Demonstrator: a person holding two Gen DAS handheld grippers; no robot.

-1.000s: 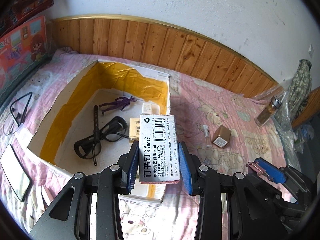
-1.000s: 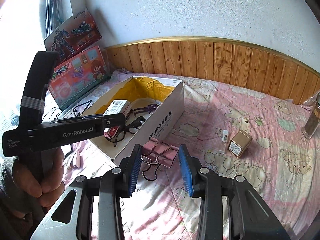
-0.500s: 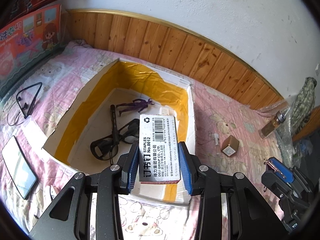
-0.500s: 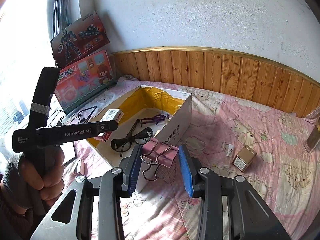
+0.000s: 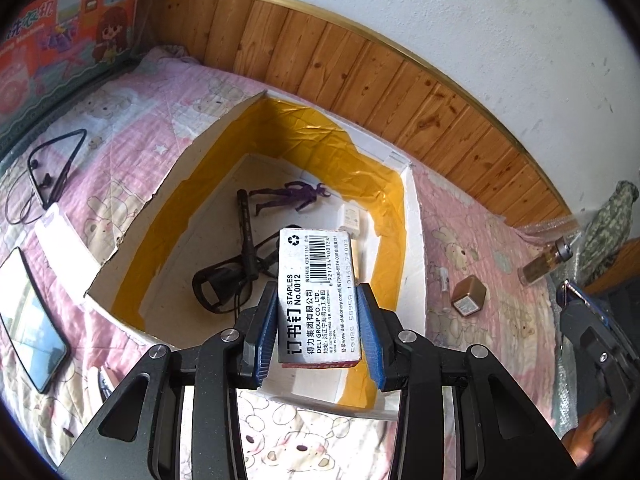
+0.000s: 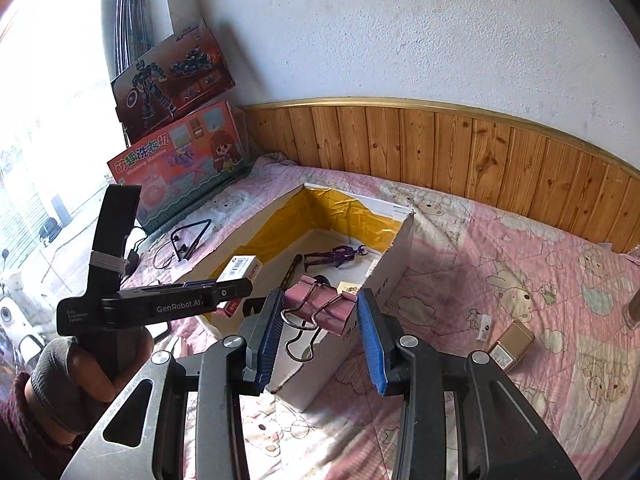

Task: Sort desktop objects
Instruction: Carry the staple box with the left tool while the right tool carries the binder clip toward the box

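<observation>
Left gripper [image 5: 319, 334] is clamped on a staples box [image 5: 318, 294], held at the centre of its frame above the near part of the open cardboard box [image 5: 412, 240], whose yellow-lined interior fills the middle of the view. Right gripper [image 6: 320, 330] grips a pink binder clip [image 6: 320, 306] by its body, wire handles hanging towards the camera, just in front of the box's near corner. Already inside the box: black glasses [image 5: 236, 276], a purple figure [image 5: 288, 196] and a small white packet [image 5: 351, 219]. Risks, as judged: released from this height, the staples box could land on the glasses. The binder clip sits outside the box wall; released from this spot it would probably fall on the pink quilt [image 6: 520, 272]. Both grippers are converging on one box and could collide.
</observation>
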